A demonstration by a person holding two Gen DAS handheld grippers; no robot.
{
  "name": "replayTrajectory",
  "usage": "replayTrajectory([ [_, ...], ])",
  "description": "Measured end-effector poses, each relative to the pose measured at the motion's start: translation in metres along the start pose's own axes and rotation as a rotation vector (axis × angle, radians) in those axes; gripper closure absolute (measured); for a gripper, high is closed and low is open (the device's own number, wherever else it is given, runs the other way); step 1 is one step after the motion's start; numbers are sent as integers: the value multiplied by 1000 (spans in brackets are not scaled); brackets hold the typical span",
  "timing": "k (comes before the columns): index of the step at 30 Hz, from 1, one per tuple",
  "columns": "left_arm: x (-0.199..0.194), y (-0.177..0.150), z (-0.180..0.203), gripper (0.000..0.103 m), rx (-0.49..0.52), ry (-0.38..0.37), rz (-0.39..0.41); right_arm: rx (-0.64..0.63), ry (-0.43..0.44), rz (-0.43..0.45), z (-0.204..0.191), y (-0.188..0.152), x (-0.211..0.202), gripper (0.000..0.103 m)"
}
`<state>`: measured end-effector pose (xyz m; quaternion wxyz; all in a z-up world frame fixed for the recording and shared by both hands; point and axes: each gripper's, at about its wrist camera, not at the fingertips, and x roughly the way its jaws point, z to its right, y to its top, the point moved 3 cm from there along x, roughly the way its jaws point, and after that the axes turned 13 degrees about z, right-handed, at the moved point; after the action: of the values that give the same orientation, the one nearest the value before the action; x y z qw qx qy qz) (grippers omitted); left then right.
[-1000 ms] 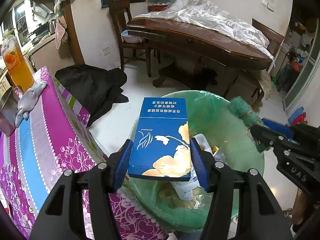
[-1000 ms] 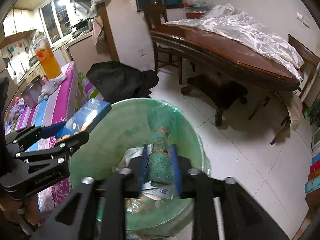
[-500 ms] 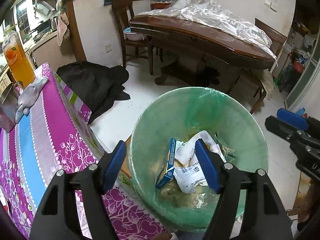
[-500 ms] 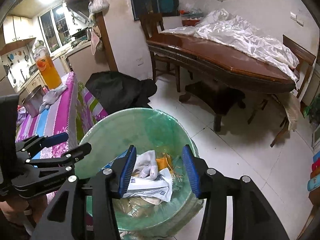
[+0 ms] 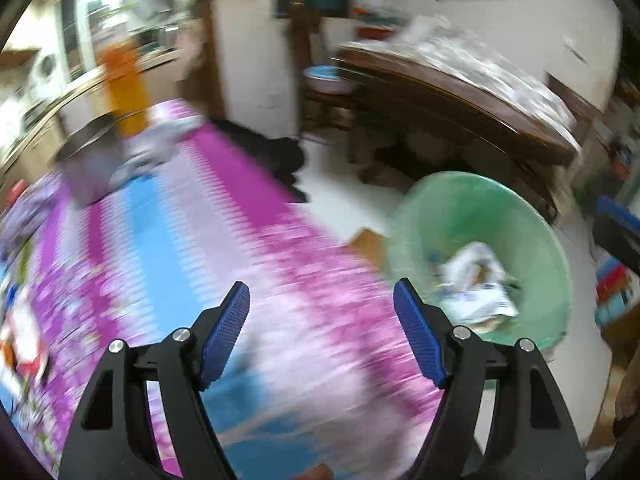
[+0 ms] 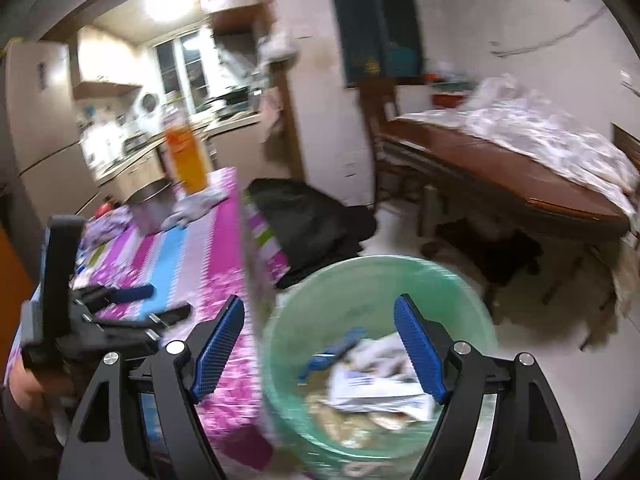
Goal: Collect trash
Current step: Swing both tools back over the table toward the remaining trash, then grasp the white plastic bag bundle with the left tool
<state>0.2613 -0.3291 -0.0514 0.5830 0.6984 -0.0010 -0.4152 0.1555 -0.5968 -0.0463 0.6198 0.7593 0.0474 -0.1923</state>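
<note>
Trash: crumpled white paper [image 6: 376,388], a blue box [image 6: 332,354] and brownish scraps lie inside the bin, the box against its left inner wall in the right wrist view.
Bin: round, lined with a green bag [image 6: 360,280], standing on the pale floor [image 6: 540,360] just beside the near corner of the table; in the left wrist view the bin rim [image 5: 472,180] sits to the right of the cloth's edge.
Right gripper [image 6: 320,340]: jaws opening, blue pads wide apart, nothing between them; it hangs over the bin's mouth.
Left gripper [image 5: 322,330]: jaws opening, pads wide apart and empty; it is over the tablecloth, and that view is heavily blurred.
Table: covered by a purple, blue and white floral cloth [image 6: 192,248]; an orange bottle [image 6: 188,160] and a metal pot [image 6: 152,204] stand at its far end.
Beyond: a dark wooden table [image 6: 500,172] under a crumpled sheet.
</note>
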Motion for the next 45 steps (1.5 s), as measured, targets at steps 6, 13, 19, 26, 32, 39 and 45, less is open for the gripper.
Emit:
replayTrajectory([
  [6,-60,-27,-146,32,-184,246,40,-46,132,-39,-67,-9,25,22],
  [13,-130,-86,-308,33,-486,523,56,-89,248,-92,-136,-27,48,22],
  [19,-118,-90,-332,40,-489,536,19,-128,315,-124,-177,-40,61,22],
  [26,-98,-108,-344,50,-492,538,-32,-139,336,-142,-195,-43,73,22],
  [32,-104,-110,-336,80,-479,500,0,-160,379,-164,-214,-47,79,22],
  [39,-131,-116,-326,80,-458,457,35,-181,523,-203,-265,-53,88,30],
  [45,-148,-120,-319,80,-454,440,63,-228,661,-293,-340,-63,117,34],
])
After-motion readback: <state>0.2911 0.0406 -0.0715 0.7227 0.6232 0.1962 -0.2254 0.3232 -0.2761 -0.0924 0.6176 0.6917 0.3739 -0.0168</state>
